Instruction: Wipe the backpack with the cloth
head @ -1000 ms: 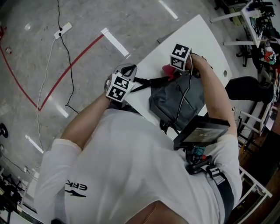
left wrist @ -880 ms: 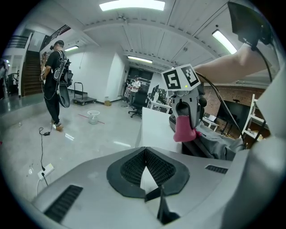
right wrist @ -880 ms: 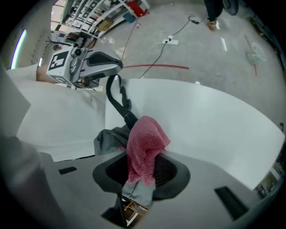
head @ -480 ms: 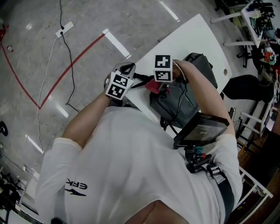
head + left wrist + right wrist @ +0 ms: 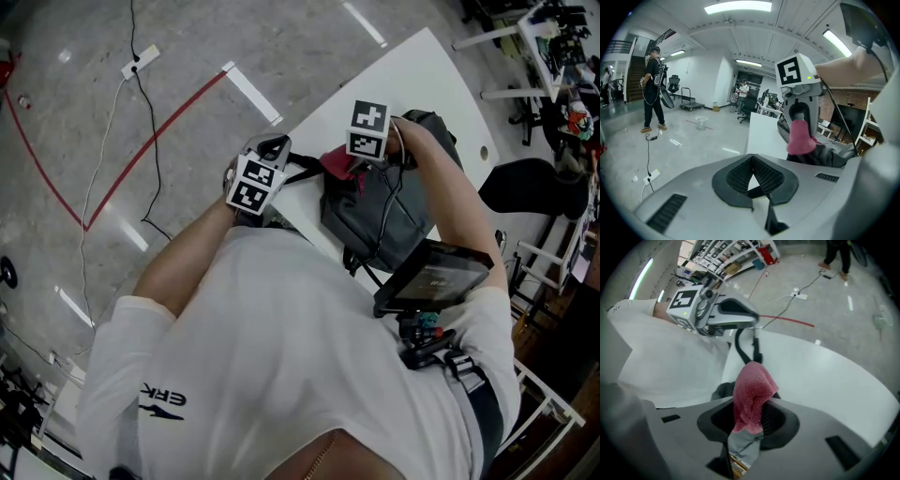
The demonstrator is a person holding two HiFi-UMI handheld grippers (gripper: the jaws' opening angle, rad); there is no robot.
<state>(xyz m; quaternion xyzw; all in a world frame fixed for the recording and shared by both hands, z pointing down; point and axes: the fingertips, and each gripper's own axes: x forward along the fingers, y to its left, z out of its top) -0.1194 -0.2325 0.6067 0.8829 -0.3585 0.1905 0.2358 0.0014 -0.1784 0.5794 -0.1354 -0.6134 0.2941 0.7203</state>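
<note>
Backpack (image 5: pixel 394 211) lying on the white bench (image 5: pixel 412 75). Wiping apparently under way: right gripper (image 5: pixel 747 420) clamped on pink cloth (image 5: pixel 750 394) at its strap end, left gripper (image 5: pixel 753 180) closed on black strap (image 5: pixel 768 215). Next, likely: draw cloth across the fabric, strap held taut.

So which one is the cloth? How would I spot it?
Find the white table, then the grey backpack lying on it. At the backpack's edge, the right gripper pinches the cloth. It is the only pink, knobbly thing; everything beside it is grey, black or white.
</note>
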